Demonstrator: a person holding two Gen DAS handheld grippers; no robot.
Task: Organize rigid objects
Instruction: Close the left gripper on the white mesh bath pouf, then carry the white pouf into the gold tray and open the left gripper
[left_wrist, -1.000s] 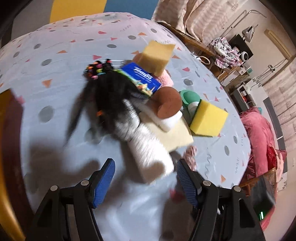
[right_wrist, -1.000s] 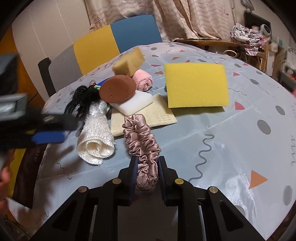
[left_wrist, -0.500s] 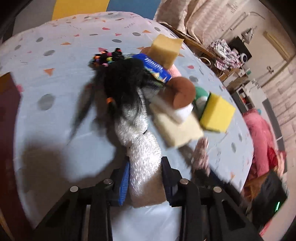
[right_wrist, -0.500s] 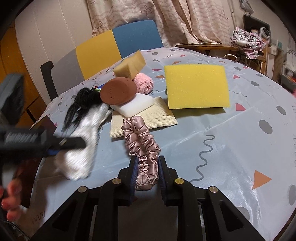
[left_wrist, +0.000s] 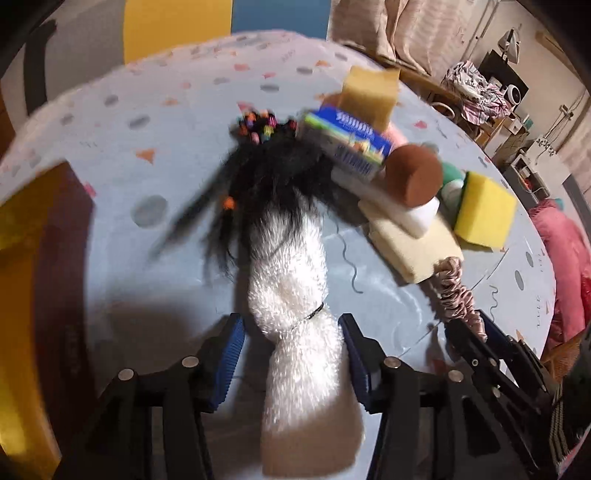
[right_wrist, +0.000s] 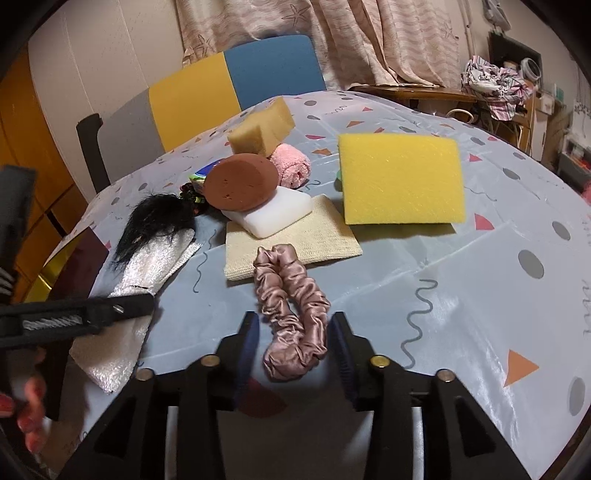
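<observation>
Two grippers sit nearest, both with fingers spread. Left gripper (left_wrist: 291, 354) straddles the white fluffy cloth (left_wrist: 295, 295) lying on the surface (right_wrist: 461, 280); right gripper (right_wrist: 293, 350) straddles the pink scrunchie (right_wrist: 291, 310). Farther lie a beige mat (right_wrist: 317, 240), white block (right_wrist: 277, 216), brown sponge (right_wrist: 240, 182) and, right, a yellow sponge (right_wrist: 400, 179).

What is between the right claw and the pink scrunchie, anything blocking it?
Nothing visible. The pink scrunchie lies on the tablecloth with its near end already between the open fingers of the right claw. The beige cloth sits beyond it, not in the way.
</observation>
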